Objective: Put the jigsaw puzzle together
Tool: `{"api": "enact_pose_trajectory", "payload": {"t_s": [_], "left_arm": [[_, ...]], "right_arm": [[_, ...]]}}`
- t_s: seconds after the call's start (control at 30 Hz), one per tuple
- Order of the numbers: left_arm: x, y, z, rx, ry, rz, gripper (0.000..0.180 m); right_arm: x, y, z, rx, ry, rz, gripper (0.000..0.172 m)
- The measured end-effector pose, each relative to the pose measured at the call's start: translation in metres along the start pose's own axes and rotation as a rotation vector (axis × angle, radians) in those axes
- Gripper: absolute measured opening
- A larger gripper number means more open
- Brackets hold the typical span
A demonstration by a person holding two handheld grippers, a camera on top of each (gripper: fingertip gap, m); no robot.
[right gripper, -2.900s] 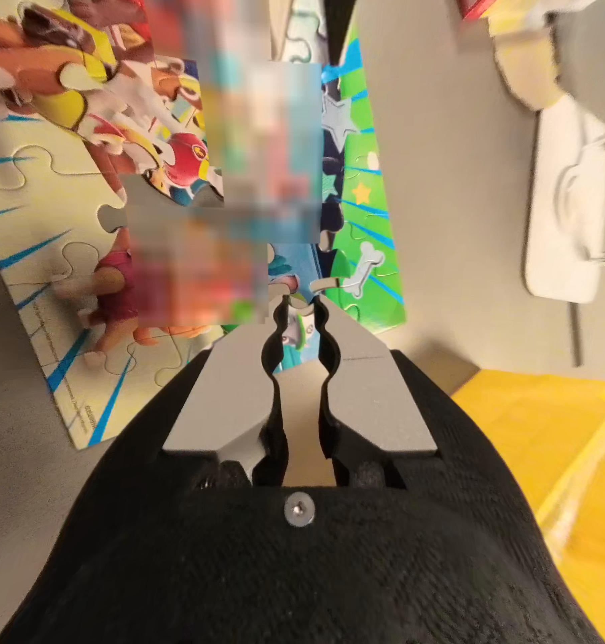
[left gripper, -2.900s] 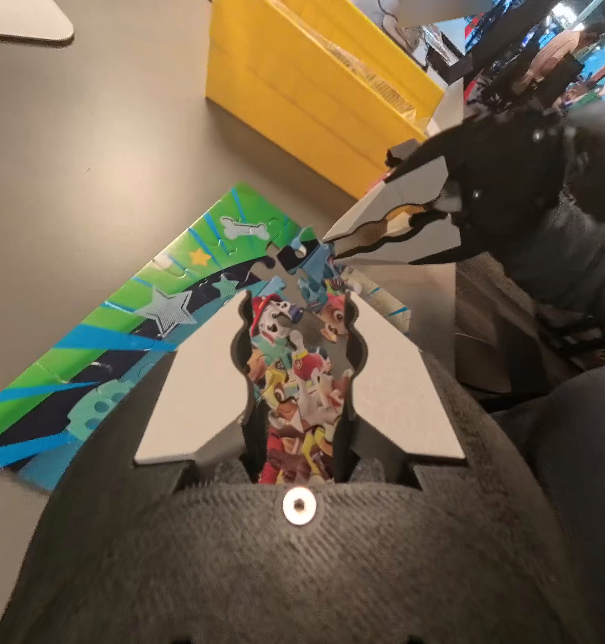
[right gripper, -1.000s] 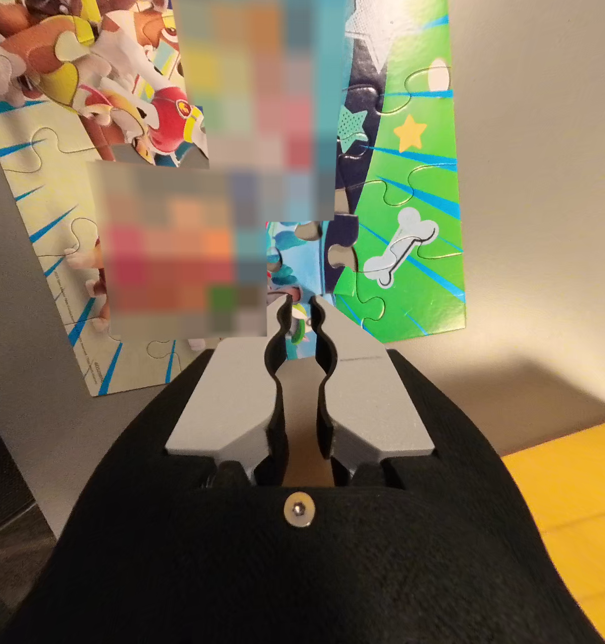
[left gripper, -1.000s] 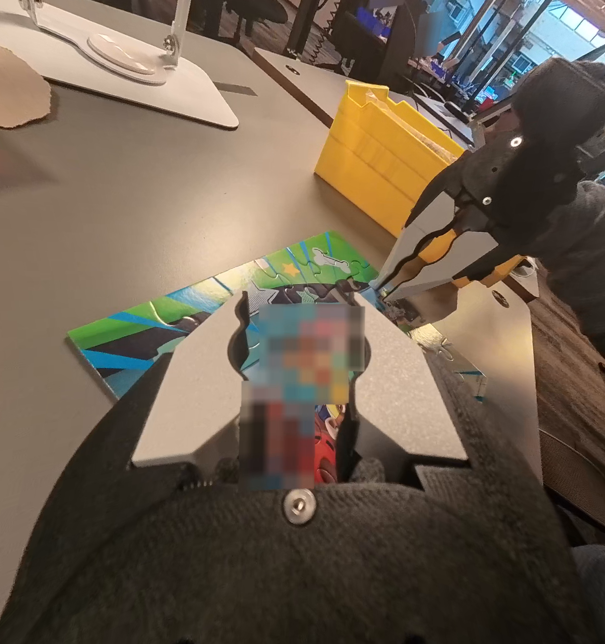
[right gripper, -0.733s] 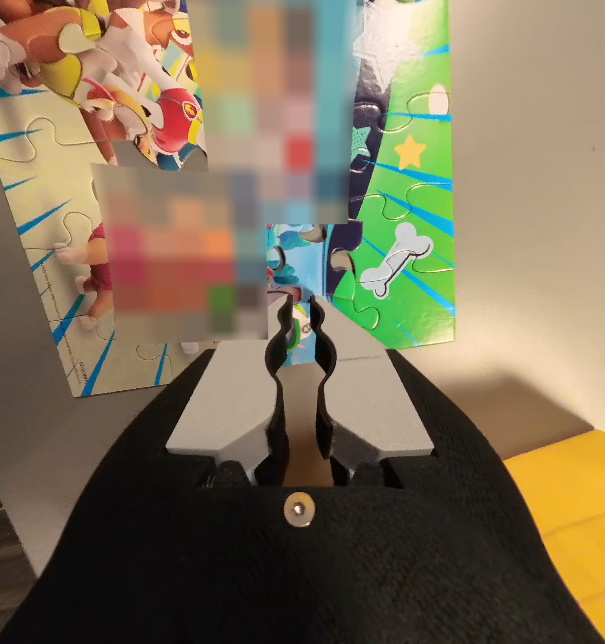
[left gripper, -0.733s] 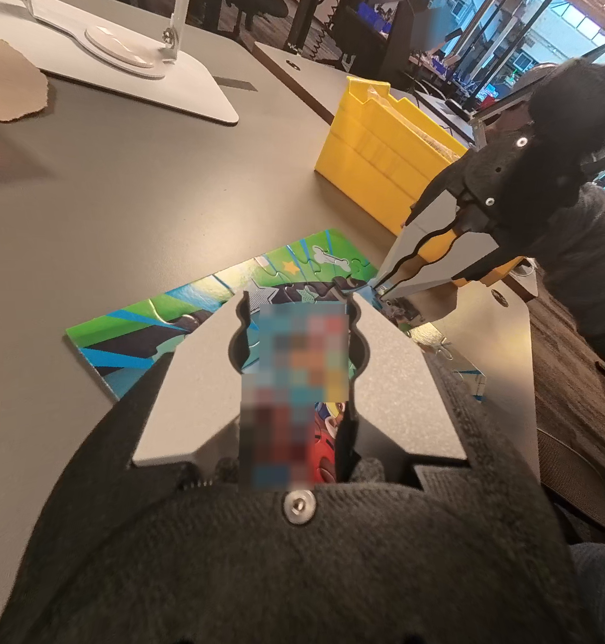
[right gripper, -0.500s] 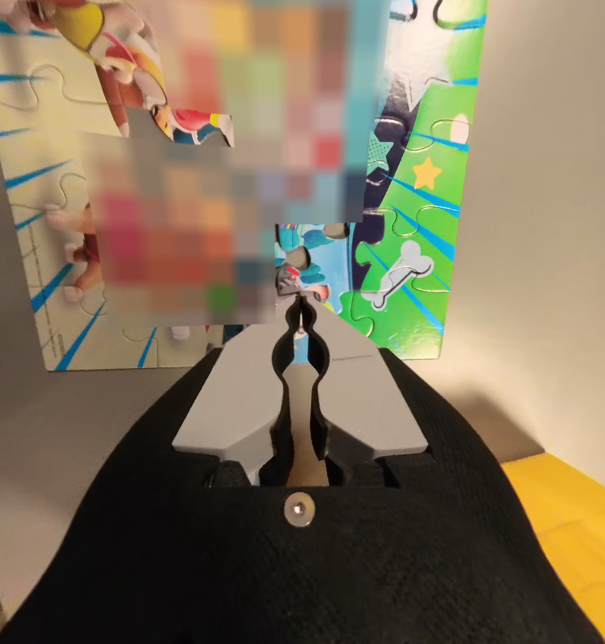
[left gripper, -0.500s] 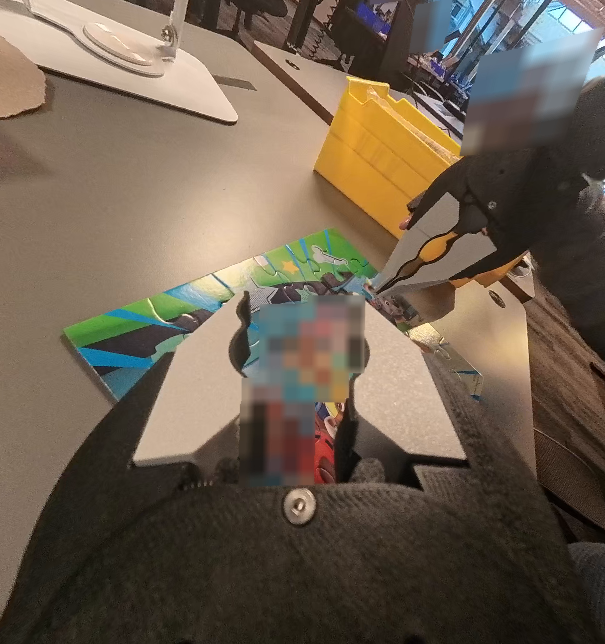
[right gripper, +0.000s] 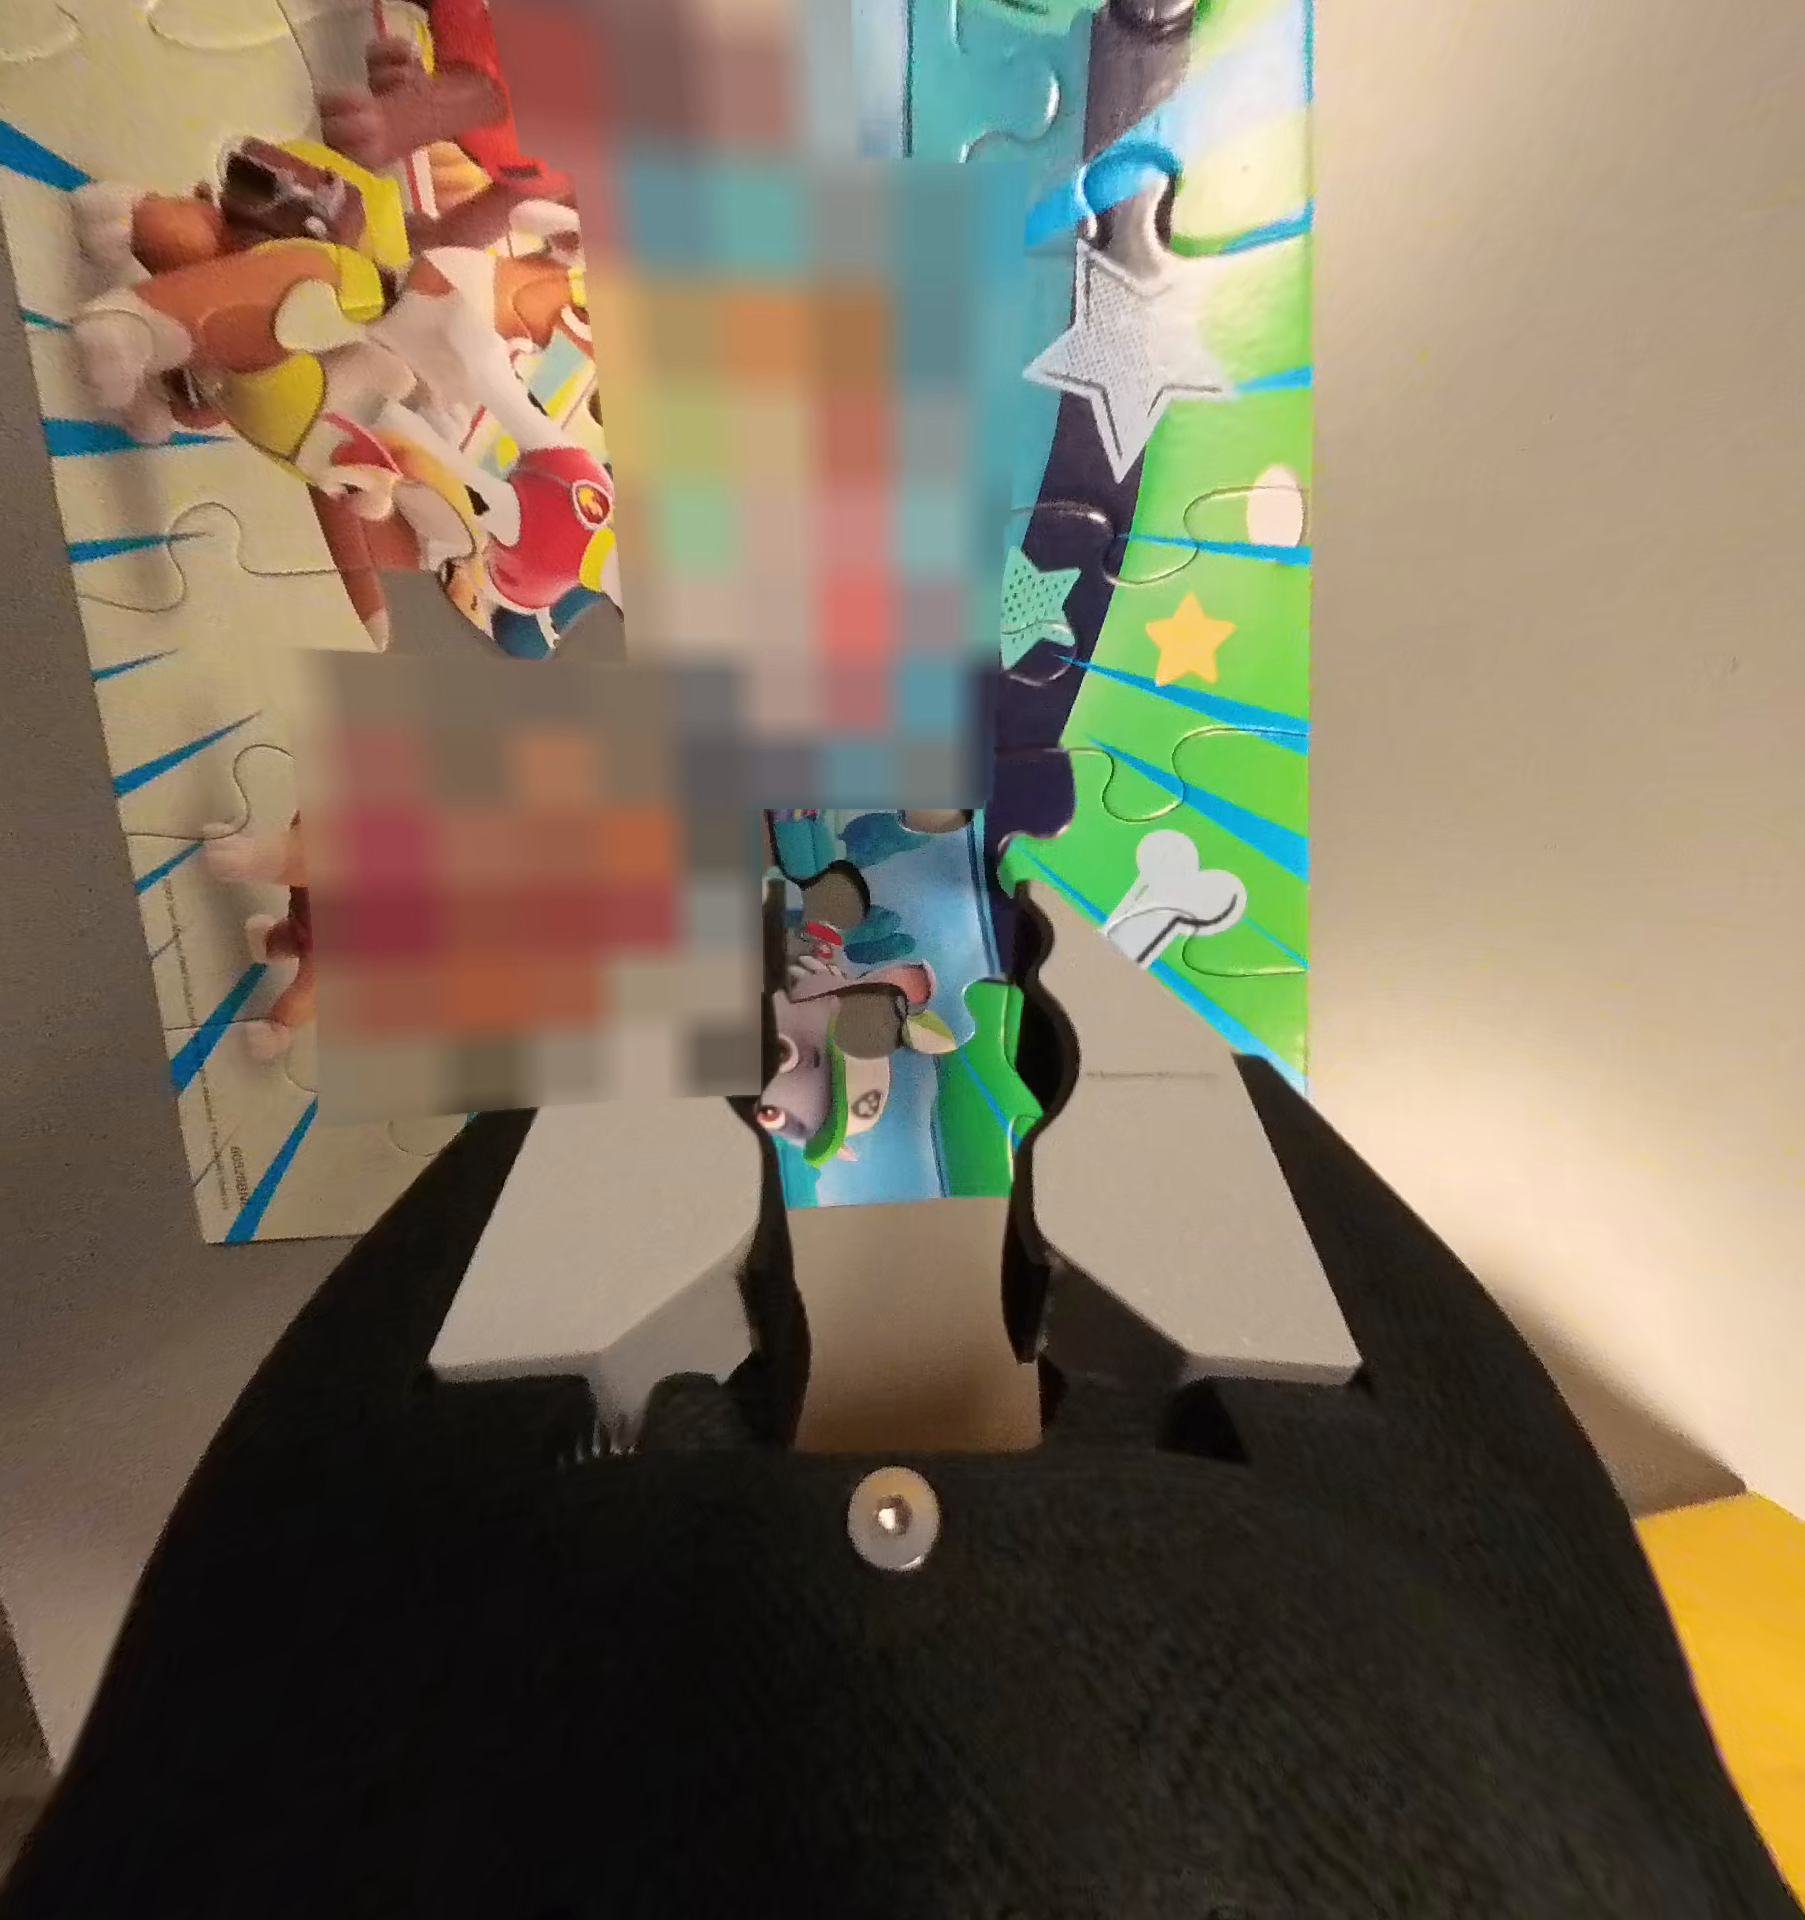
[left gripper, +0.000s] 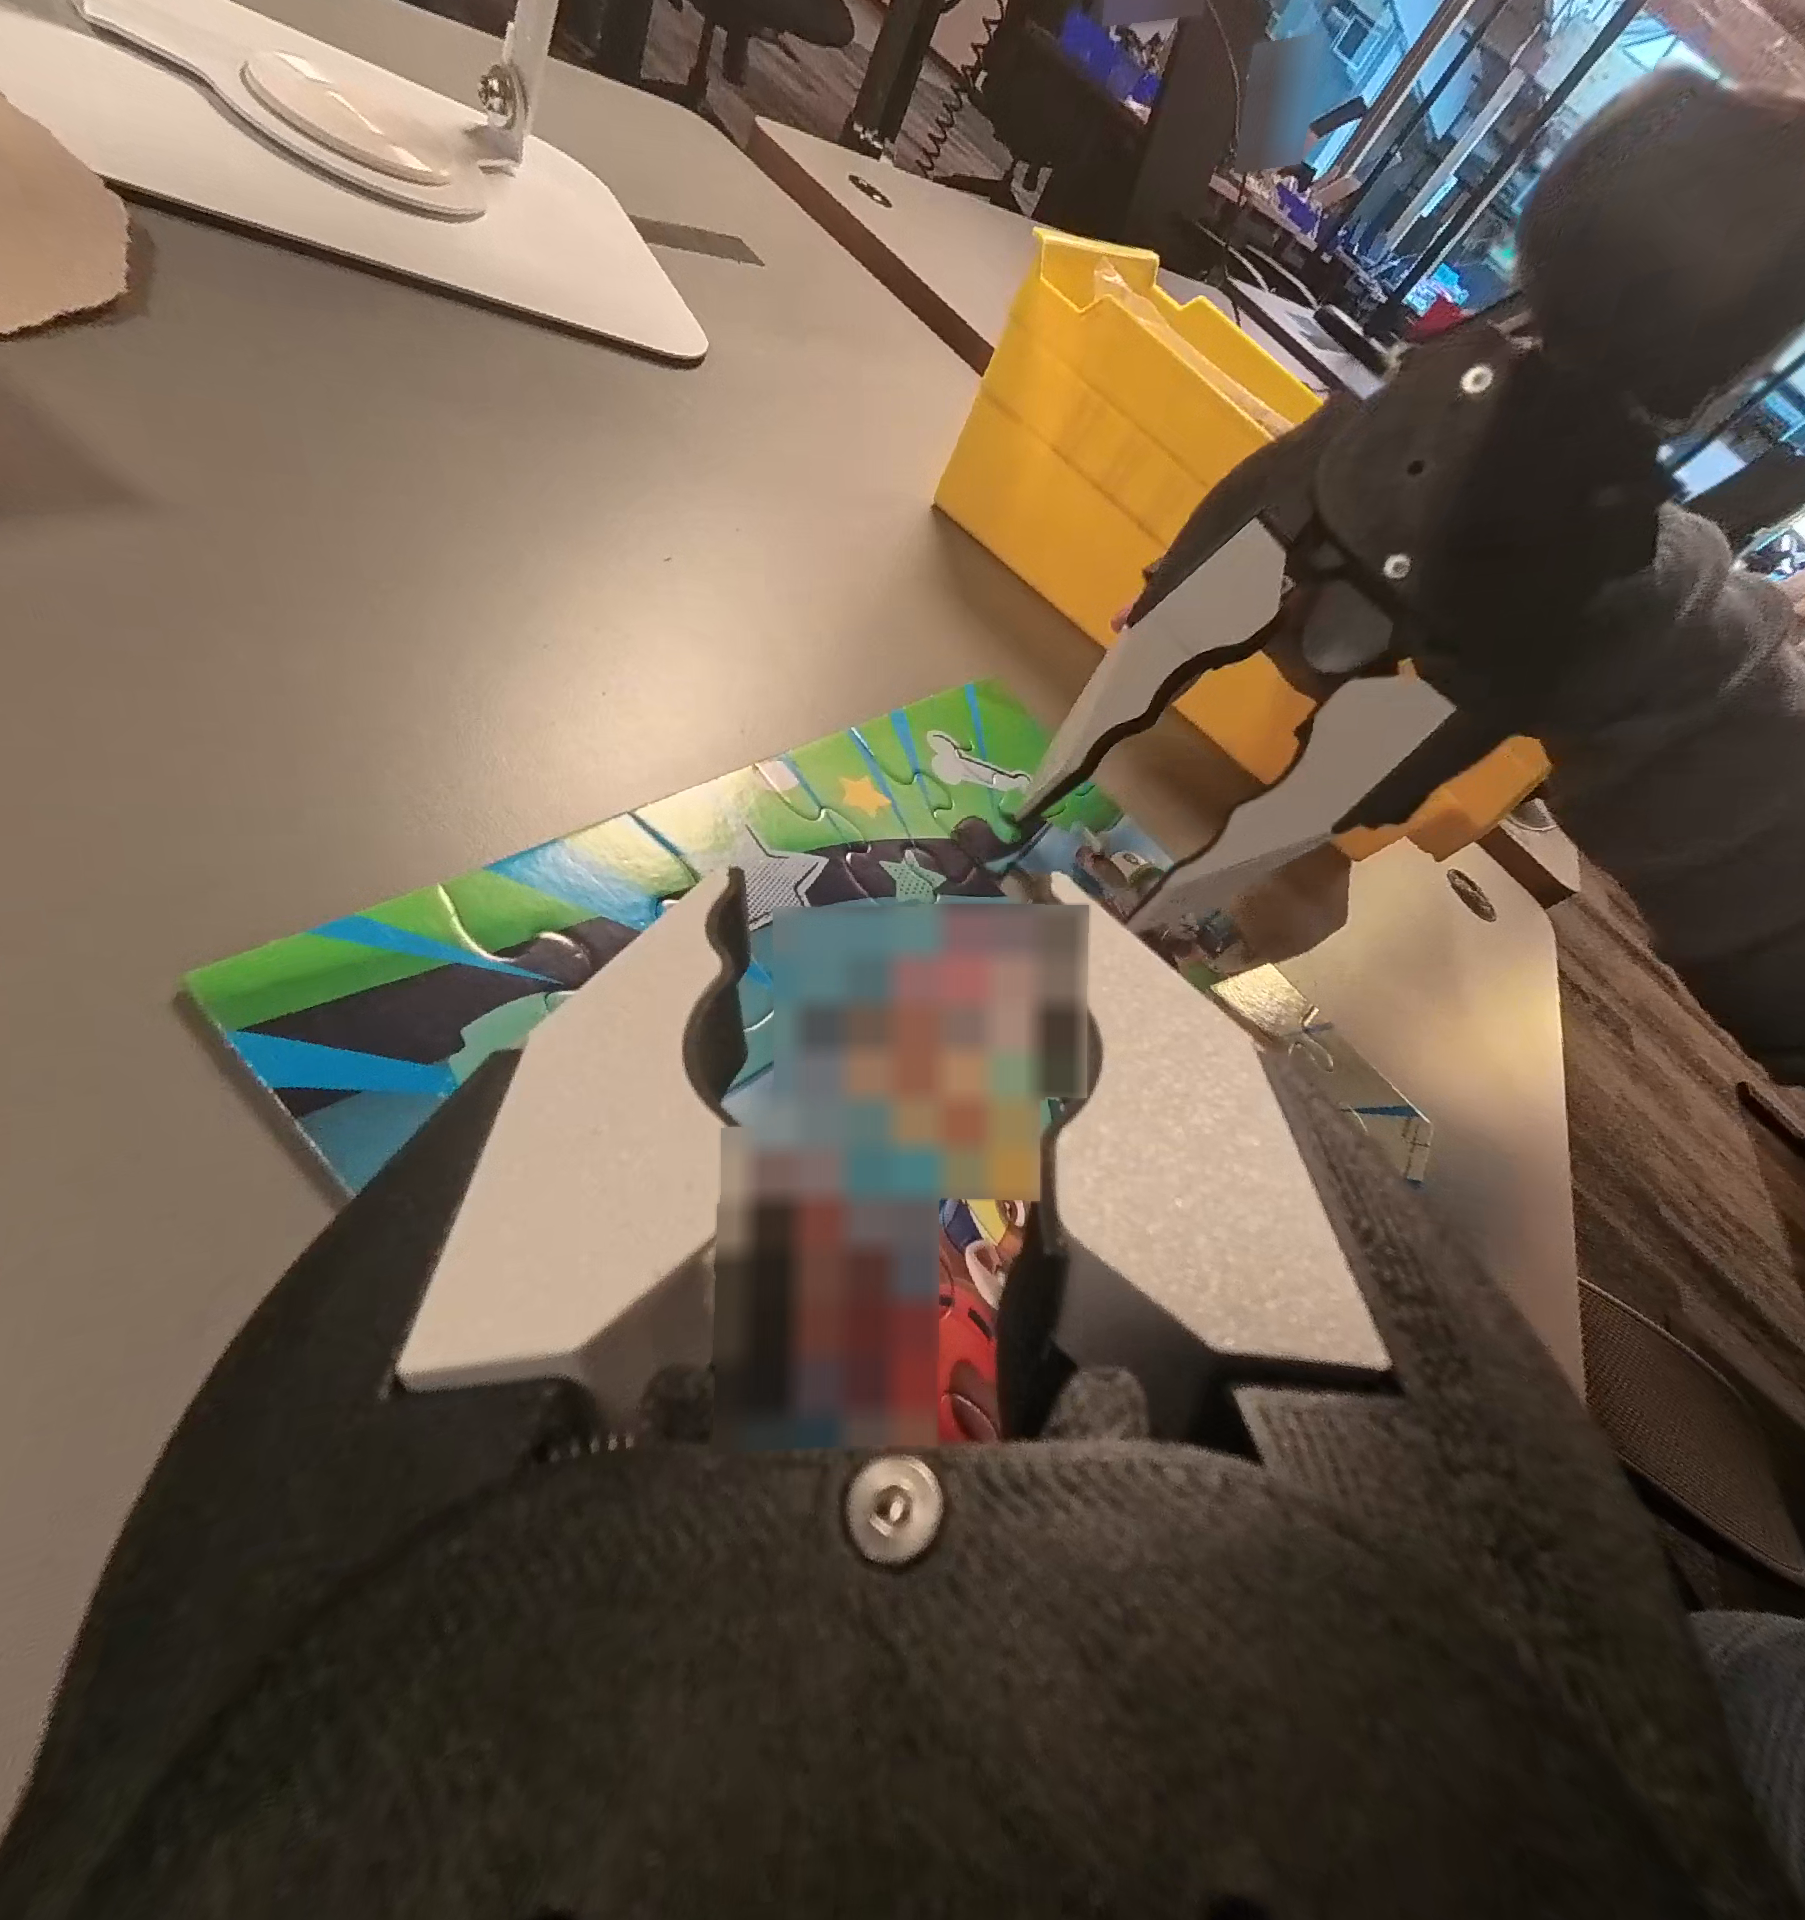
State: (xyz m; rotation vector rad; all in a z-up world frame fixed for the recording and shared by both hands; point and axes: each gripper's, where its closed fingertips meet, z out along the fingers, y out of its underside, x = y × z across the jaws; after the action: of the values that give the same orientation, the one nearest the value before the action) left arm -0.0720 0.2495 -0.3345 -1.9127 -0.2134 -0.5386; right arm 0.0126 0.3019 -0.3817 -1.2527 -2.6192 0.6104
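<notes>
From the left wrist view we see our left gripper (left gripper: 887,894) hanging with its jaws spread and nothing between them, low over the near part of a colourful cartoon jigsaw puzzle (left gripper: 565,935) that lies flat on the grey bench (left gripper: 358,520). Across from it, our right gripper (left gripper: 1080,862) tilts steeply down with its jaws apart, one fingertip (left gripper: 1043,805) touching or very nearly touching the puzzle where green border meets dark band; we judge that a sideways drag of that tip could lift a piece out of its seat or slide the whole board. A yellow bin (left gripper: 1095,457) stands just behind the right gripper, near enough, in our judgement, to be knocked on a pull-back, and a white stand base (left gripper: 410,208) and a torn sheet of brown paper (left gripper: 15,249) lie well apart at the far edge. From the right wrist view we see the right gripper (right gripper: 893,935) spread and holding nothing, its right finger (right gripper: 1116,1039) lying over the green bone-printed corner of the puzzle (right gripper: 1220,748), a blue-and-green piece (right gripper: 877,997) sitting in the opening between the fingers. That piece shows small grey gaps at its edges, so we think it may not be fully seated, and an uneven press could tip it up; the left finger's tip is hidden behind a mosaic patch.
</notes>
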Motion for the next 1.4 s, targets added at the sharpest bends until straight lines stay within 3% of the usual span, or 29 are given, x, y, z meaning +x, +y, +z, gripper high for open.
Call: {"api": "enact_pose_trajectory", "payload": {"t_s": [0.5,0.97,1.13,1.23,1.4], "left_arm": [[0.000,0.000,0.000,-0.002,0.003,-0.007,0.053],[-0.001,0.000,0.000,-0.001,0.002,-0.008,0.053],[0.001,-0.003,-0.002,0.025,0.011,0.008,0.054],[0.005,-0.011,-0.005,0.081,0.012,0.044,0.054],[0.003,-0.010,-0.005,0.077,0.002,0.042,0.054]], "right_arm": [[-0.008,0.004,0.001,-0.078,0.007,0.014,0.027],[-0.010,0.001,0.003,-0.052,0.043,0.079,0.014],[-0.025,-0.022,0.004,0.052,0.017,0.092,0.022],[-0.049,-0.054,0.008,0.180,-0.008,0.064,0.032],[-0.061,-0.071,0.017,0.223,0.055,0.143,0.055]]}}
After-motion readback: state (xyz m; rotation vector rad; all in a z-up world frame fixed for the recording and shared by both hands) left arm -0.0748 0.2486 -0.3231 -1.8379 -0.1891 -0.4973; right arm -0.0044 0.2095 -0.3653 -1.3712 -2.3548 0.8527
